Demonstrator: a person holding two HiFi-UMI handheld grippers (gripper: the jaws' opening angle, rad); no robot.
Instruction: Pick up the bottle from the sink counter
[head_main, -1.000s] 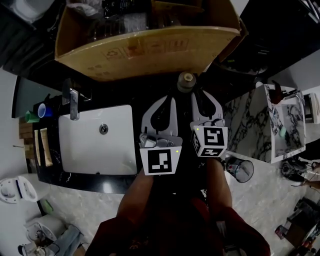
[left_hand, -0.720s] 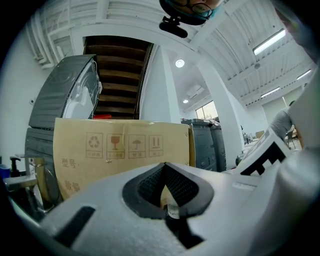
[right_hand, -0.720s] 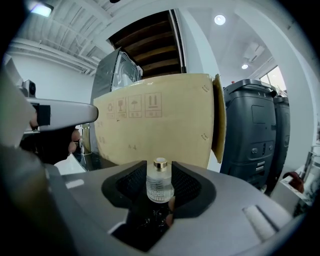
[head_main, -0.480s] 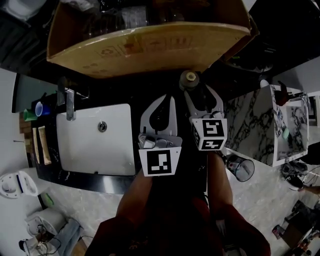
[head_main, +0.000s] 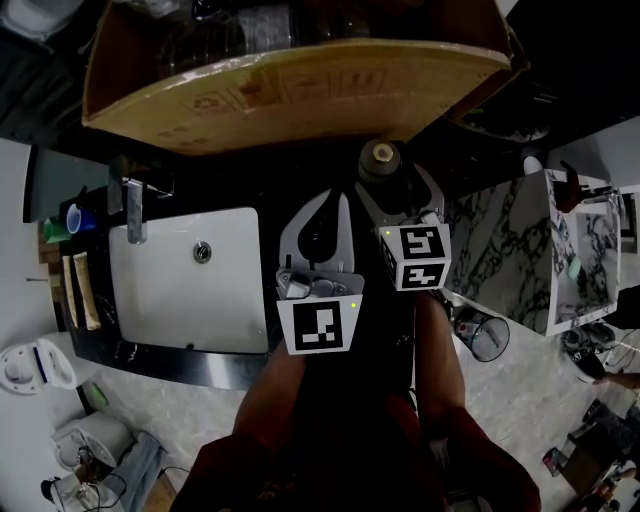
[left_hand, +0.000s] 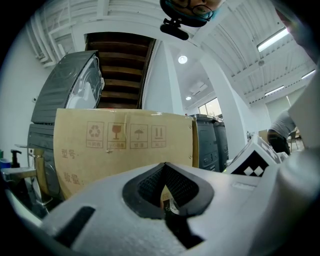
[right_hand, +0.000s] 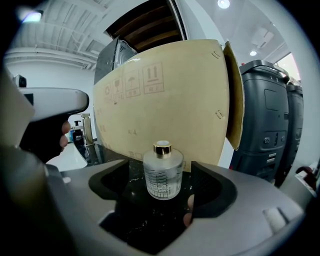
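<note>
Right side: your right hand-held gripper (head_main: 398, 195) was released, its jaws opening and standing wide on either side of the bottle (right_hand: 162, 172). Neither pad touched the glass; a clear gap showed on both sides in the right gripper view.

Bottle: a short, round clear-glass one with a gold collar at the neck and a printed grid on its front. It stood upright on the black, white-veined desk (head_main: 262, 192), between the two jaws and a little toward their tips. From the head view it sat just ahead of your right hand-held gripper, close under the near wall of the cardboard box (head_main: 300, 100).

Left side: your left hand-held gripper (head_main: 328, 205) was clenched, its jaw tips together with nothing between them. It hung just beside the right one, toward the sink, and pointed at the same box wall. The left gripper view showed the handling symbols printed on that wall.

Surroundings: the white sink (head_main: 190, 290) lay to your left, sunk into the desk, with its drain near the back. The faucet (head_main: 132, 205) stood at its far left corner. A blue cup (head_main: 72, 217) sat beyond the faucet, at the left edge of the desk. The box filled the far side of the desk, its top open.
</note>
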